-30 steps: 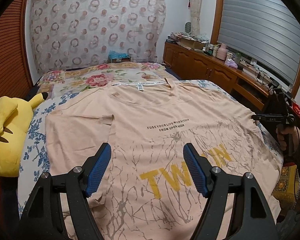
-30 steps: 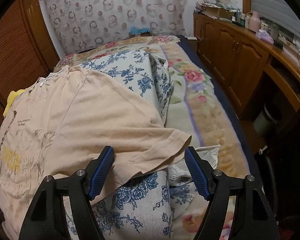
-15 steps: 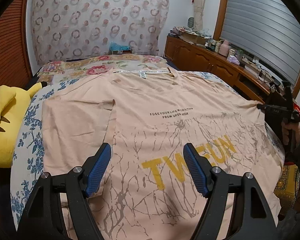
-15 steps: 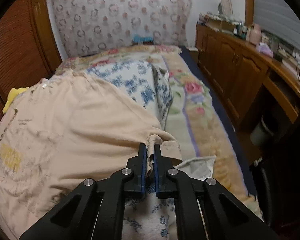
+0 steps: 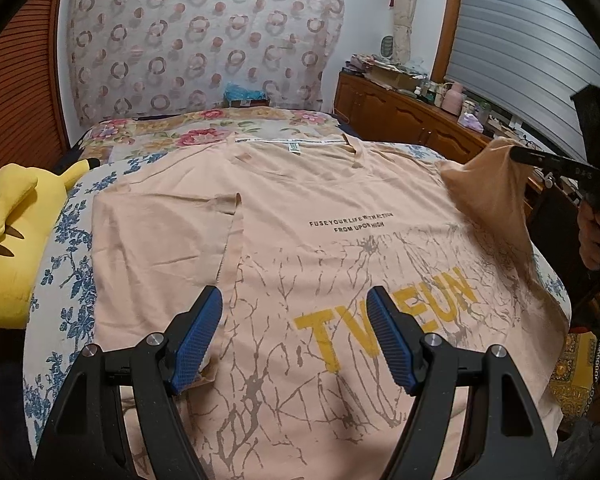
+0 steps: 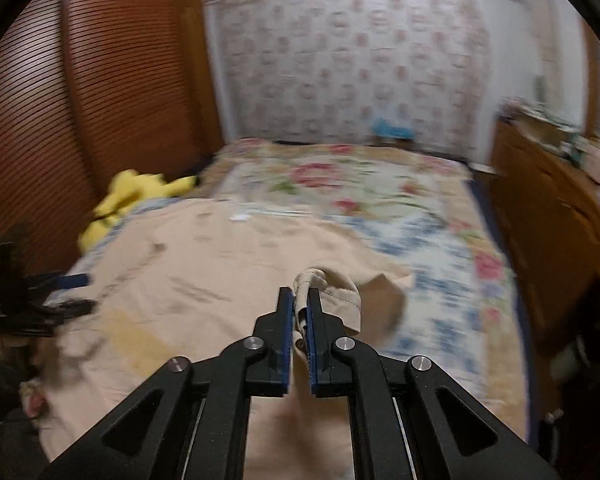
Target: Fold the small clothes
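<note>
A peach T-shirt (image 5: 340, 248) with yellow letters and a grey branch print lies flat on the bed, collar away from me. Its left sleeve (image 5: 156, 248) lies spread flat. My left gripper (image 5: 294, 316) is open and empty, hovering over the shirt's lower front. My right gripper (image 6: 299, 312) is shut on the hem of the right sleeve (image 6: 332, 292) and holds it lifted off the bed. In the left wrist view the right gripper (image 5: 516, 154) shows at the right edge with the raised sleeve (image 5: 484, 184) hanging from it.
A yellow plush toy (image 5: 16, 240) lies on the bed's left side. The floral bedspread (image 5: 204, 136) stretches beyond the collar. A wooden cabinet (image 5: 404, 116) with clutter runs along the right wall. A slatted wooden wardrobe (image 6: 100, 100) stands on the left.
My right gripper closed on the right sleeve's hem, then lifted it and swung it inward over the shirt. My left gripper stayed open, shifting only slightly.
</note>
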`<state>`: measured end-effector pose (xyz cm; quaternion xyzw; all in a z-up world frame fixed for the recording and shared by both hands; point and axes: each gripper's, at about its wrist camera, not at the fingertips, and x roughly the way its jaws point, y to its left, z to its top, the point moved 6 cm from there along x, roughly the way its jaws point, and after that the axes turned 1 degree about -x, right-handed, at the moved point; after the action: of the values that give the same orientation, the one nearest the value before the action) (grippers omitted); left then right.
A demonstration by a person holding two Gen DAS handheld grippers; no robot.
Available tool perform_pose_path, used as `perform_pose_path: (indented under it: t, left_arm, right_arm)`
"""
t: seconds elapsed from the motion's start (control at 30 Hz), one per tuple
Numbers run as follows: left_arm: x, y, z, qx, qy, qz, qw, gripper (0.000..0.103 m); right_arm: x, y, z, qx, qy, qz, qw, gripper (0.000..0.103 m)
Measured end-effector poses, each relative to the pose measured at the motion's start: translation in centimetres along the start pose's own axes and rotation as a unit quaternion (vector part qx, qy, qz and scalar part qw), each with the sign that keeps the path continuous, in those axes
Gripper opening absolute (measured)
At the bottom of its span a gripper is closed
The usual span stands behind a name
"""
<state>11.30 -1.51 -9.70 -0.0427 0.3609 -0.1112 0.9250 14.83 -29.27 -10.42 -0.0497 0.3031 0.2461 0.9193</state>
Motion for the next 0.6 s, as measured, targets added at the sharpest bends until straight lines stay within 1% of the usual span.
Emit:
perform_pose_path:
  t: [0.03,0.07,0.1,0.13,0.17,0.23,0.27,0.3,0.37,0.4,0.47,0.6]
  left_arm:
    - [-0.1,0.1,0.0,-0.001,0.0,0.001,1.0,0.075]
    - [-0.1,0.2,0.0,-0.001,0.0,0.002,1.0,0.075]
    - [-0.2,0.3,0.0,-0.002,0.0,0.003,1.0,0.075]
    - [-0.2,0.4,0.0,-0.003,0.0,0.003,1.0,0.075]
    - [-0.2,0.5,-0.1,-0.004,0.0,0.004,1.0,0.075]
    - [-0.3,0.6,-0.2,-0.005,-0.001,0.004,1.0,0.076]
    - [-0.3,0.6,-0.1,-0.005,-0.002,0.004,1.0,0.076]
    - [-0.3,0.6,-0.2,-0.006,-0.002,0.003,1.0,0.076]
    - [-0.2,0.6,-0.2,-0.007,-0.001,0.002,1.0,0.076]
    - [-0.1,0.6,-0.2,-0.007,0.0,0.002,1.0,0.076]
    - [0.1,0.4,-0.3,-0.006,0.002,0.0,1.0,0.076]
    - [0.2,0.1,-0.4,-0.003,0.004,-0.002,1.0,0.076]
  right_arm:
    - [0.5,1.4,0.1,-0.007,0.003,0.01,1.0,0.008]
    - [1.0,2.5,0.1,-0.015,0.009,0.013,1.0,0.014]
    - [1.4,3.1,0.0,-0.021,0.014,0.01,1.0,0.017]
    - [2.0,3.6,-0.2,-0.029,0.02,0.005,0.999,0.025]
    - [2.2,3.6,-0.1,-0.032,0.022,0.002,0.999,0.03]
    - [2.7,3.3,-0.8,-0.035,0.031,-0.011,0.999,0.034]
    - [3.0,2.7,-0.6,-0.036,0.037,-0.02,0.998,0.035]
    - [3.2,2.3,-1.1,-0.037,0.043,-0.032,0.998,0.035]
    - [3.4,2.5,-0.8,-0.032,0.055,-0.042,0.997,0.035]
    - [3.4,2.1,-1.5,-0.025,0.062,-0.044,0.997,0.035]
    - [4.0,1.7,-1.6,-0.017,0.074,-0.045,0.996,0.035]
    - [4.4,1.8,-3.4,-0.003,0.097,-0.043,0.994,0.035]
